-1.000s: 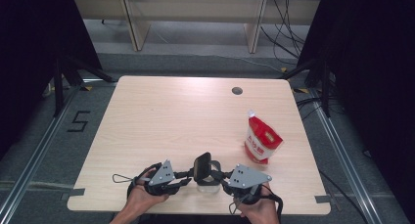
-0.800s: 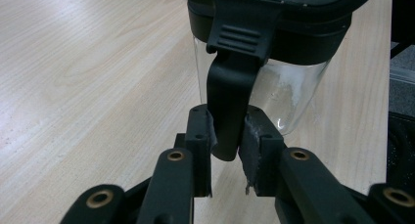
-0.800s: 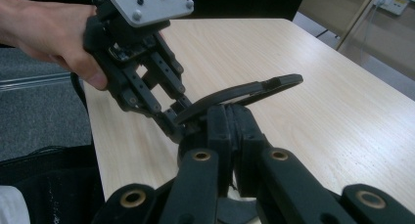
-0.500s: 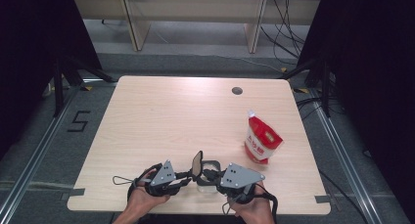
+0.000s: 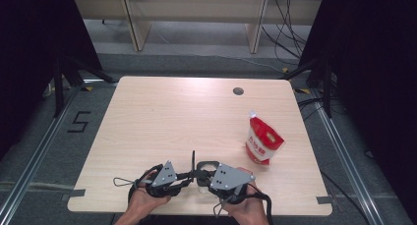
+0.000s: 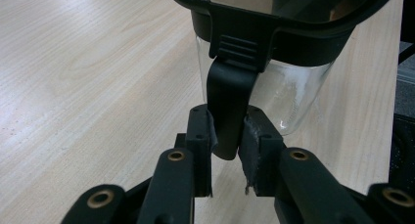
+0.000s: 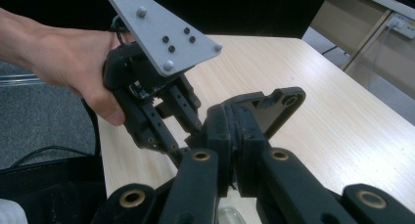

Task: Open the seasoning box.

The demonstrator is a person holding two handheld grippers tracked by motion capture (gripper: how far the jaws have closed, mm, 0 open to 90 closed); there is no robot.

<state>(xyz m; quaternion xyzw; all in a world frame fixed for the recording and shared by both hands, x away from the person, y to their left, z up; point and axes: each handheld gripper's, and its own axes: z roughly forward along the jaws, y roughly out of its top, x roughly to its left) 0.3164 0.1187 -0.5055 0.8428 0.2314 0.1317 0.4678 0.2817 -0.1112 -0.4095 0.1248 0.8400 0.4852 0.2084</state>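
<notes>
The cup's (image 6: 274,94) lid strap (image 6: 226,111) was pinched by the left hand-held gripper (image 6: 226,136); the lid (image 7: 254,119) was squeezed by the right hand-held gripper (image 7: 234,150). Opening seemed half done.

We note the cup (image 5: 205,175) at the table's (image 5: 162,117) six o'clock edge, between left gripper (image 5: 183,177) and right gripper (image 5: 205,178); pouch (image 5: 262,142) at its two o'clock, well apart.

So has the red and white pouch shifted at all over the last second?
No. In the high view the red and white pouch lies at the same spot near the table's right edge, below the round hole, as before.
</notes>
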